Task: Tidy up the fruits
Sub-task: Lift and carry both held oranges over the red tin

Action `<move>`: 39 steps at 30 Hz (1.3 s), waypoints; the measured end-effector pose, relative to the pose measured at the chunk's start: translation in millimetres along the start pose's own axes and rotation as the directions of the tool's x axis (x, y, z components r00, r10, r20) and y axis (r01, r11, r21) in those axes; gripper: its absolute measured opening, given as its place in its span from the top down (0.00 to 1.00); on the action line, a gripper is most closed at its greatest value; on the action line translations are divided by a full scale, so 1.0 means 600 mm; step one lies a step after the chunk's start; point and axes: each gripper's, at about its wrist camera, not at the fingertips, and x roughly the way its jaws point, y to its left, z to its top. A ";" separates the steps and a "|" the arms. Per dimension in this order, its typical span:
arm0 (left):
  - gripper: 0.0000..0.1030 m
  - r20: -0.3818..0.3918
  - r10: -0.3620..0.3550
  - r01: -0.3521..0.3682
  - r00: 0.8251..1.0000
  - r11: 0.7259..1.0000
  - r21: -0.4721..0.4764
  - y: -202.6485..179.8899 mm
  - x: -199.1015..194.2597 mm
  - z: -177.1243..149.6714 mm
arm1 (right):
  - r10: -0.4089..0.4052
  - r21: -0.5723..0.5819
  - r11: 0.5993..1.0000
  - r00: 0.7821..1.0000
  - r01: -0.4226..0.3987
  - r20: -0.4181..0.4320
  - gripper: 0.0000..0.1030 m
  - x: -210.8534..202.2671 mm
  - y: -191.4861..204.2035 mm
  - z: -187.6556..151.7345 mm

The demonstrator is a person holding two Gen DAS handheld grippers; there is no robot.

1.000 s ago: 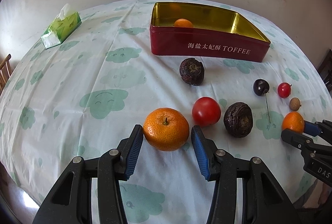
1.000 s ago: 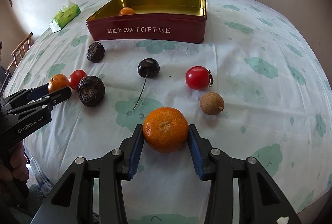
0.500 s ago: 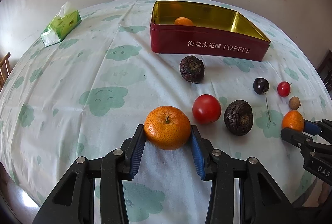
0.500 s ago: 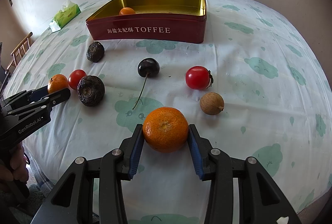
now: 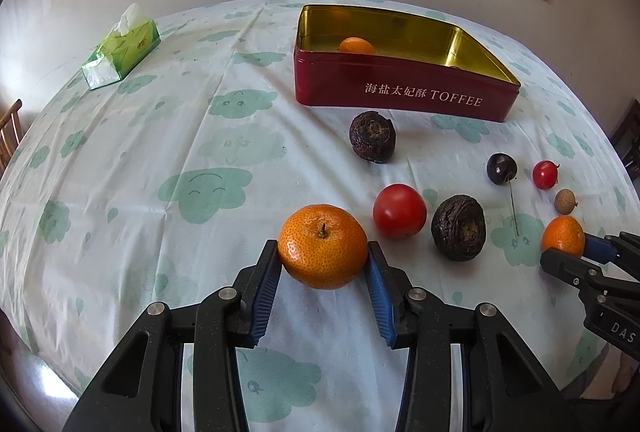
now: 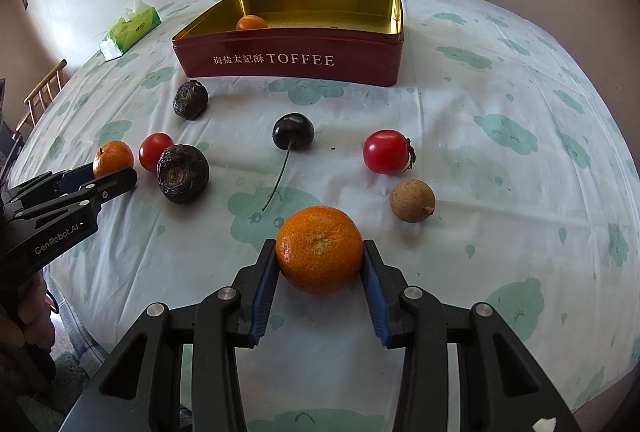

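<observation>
My left gripper is shut on a stemmed mandarin near the table's front edge, both blue pads pressing its sides. My right gripper is shut on a second mandarin in the same way. Each gripper also shows in the other's view: the right gripper with its mandarin, the left gripper with its mandarin. The red TOFFEE tin stands open at the back with one mandarin inside.
Between the grippers and the tin lie two dark wrinkled fruits, a large tomato, a small tomato, a dark cherry and a brown longan. A green tissue box sits far left.
The left gripper's pads stood apart from the mandarin a second ago and have closed onto its sides. The right gripper keeps its grip and neither hand has moved.
</observation>
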 end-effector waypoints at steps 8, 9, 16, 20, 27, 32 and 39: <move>0.58 0.007 0.002 -0.002 1.000 1.000 0.009 -0.002 -0.005 0.006 | 0.009 -0.005 1.000 1.000 -0.009 0.007 0.63 -0.007 -0.002 0.009; 0.58 0.008 0.002 -0.002 1.000 1.000 0.009 -0.003 -0.006 0.007 | 0.008 -0.007 1.000 1.000 -0.008 0.010 0.63 -0.009 -0.001 0.011; 0.58 0.040 0.005 -0.005 0.999 1.000 0.020 0.001 -0.020 0.027 | 0.001 -0.022 1.000 0.999 0.001 0.052 0.63 -0.027 -0.002 0.040; 0.58 0.069 0.007 -0.009 0.998 1.000 0.024 0.004 -0.030 0.047 | -0.008 -0.026 1.000 0.996 0.010 0.086 0.63 -0.039 -0.005 0.066; 0.58 0.129 0.004 -0.006 0.992 1.000 0.021 0.008 -0.041 0.100 | -0.022 -0.035 0.999 0.990 0.027 0.142 0.63 -0.050 -0.011 0.119; 0.58 0.170 0.002 -0.007 0.986 1.000 0.027 0.002 -0.038 0.148 | -0.026 -0.039 0.999 0.984 0.034 0.174 0.63 -0.045 -0.013 0.166; 0.58 0.185 -0.010 0.006 0.983 1.000 0.022 -0.002 -0.014 0.207 | -0.043 -0.044 0.998 0.984 0.051 0.174 0.63 -0.013 -0.019 0.219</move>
